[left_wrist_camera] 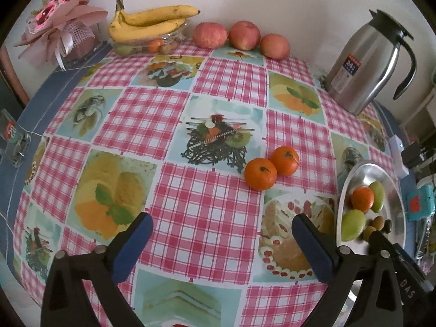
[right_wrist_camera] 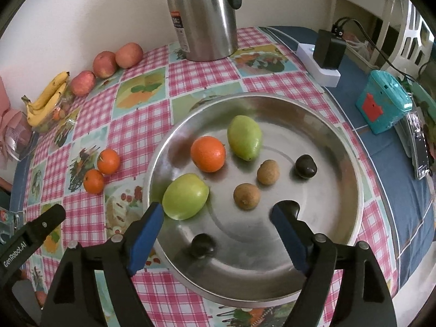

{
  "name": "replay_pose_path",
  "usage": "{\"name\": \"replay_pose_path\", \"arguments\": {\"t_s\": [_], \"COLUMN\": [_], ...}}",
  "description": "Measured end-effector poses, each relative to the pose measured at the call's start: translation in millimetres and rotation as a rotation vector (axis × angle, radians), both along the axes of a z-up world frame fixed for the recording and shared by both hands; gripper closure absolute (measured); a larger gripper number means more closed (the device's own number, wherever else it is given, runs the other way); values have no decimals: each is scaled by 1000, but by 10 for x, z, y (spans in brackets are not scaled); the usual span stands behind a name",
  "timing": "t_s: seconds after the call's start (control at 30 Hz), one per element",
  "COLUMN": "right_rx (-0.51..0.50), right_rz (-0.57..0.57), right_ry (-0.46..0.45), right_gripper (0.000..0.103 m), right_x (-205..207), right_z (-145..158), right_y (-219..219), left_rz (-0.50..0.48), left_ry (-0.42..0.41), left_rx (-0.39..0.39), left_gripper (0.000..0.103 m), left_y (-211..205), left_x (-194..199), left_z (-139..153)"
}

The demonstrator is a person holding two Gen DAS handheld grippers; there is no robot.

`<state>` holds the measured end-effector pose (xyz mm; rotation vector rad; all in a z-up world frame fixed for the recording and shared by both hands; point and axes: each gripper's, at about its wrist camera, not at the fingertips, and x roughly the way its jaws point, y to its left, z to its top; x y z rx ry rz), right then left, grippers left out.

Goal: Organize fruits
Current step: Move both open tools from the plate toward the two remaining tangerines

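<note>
My left gripper hangs open over the checked tablecloth with nothing between its fingers. Two tangerines lie side by side on the cloth ahead of it, to the right. My right gripper is open above a round metal plate. The plate holds a tangerine, two green fruits, two small brown fruits and two dark ones. The nearer dark one lies below the gap between the pads, untouched.
Along the wall stand bananas on a clear bowl, three apples and a steel thermos jug. A wrapped bouquet fills the back left. A charger block and a teal box sit right of the plate.
</note>
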<state>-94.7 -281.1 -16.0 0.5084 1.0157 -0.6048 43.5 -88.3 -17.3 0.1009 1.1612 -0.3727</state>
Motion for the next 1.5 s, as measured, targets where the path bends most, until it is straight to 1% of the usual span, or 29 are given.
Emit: {"name": "replay_pose_path", "arguments": {"t_s": [0.03, 0.07, 0.1, 0.2, 0.33, 0.47, 0.67, 0.8, 0.9, 0.97, 1.13, 1.17, 1.27, 1.4, 1.5], "right_rx": [-10, -19, -29, -38, -33, -46, -54, -64, -72, -76, -58, -61, -78, -84, -105], "right_rz": [0, -1, -4, -16, -20, -15, -13, -10, -4, -5, -11, -12, -18, -17, -8], "right_ry": [2, 4, 5, -4, -29, -32, -40, -25, -9, 1, -10, -6, 13, 10, 11], "right_gripper": [14, 7, 5, 5, 5, 5, 5, 5, 5, 5, 5, 5, 5, 5, 5], "right_x": [0, 0, -1, -17, -26, -17, -13, 1, 22, 42, 106, 122, 176, 270, 359], "right_z": [1, 3, 9, 28, 58, 89, 113, 108, 100, 99, 109, 113, 138, 210, 255], "right_y": [2, 5, 9, 3, 3, 26, 43, 56, 71, 81, 69, 69, 68, 64, 80], "left_rz": [-3, -4, -6, -10, -17, -11, 17, 33, 53, 66, 83, 90, 84, 77, 69], "left_ry": [2, 4, 5, 0, -24, -39, -33, -33, -42, -33, 4, 6, -16, -9, -17], "left_rx": [0, -3, -8, -25, -14, -13, -88, -105, -91, -91, -166, -161, -96, -78, -44], "left_gripper": [0, 0, 0, 0, 0, 0, 0, 0, 0, 0, 0, 0, 0, 0, 0], "left_y": [-6, -10, -14, -19, -45, -48, 22, 45, 63, 80, 152, 157, 133, 148, 139], "left_x": [1, -1, -4, -8, -13, -6, 34, 48, 76, 124, 229, 252, 299, 345, 368], "left_z": [-6, -6, -2, 27, 62, 106, 175, 187, 186, 174, 160, 162, 160, 132, 113]}}
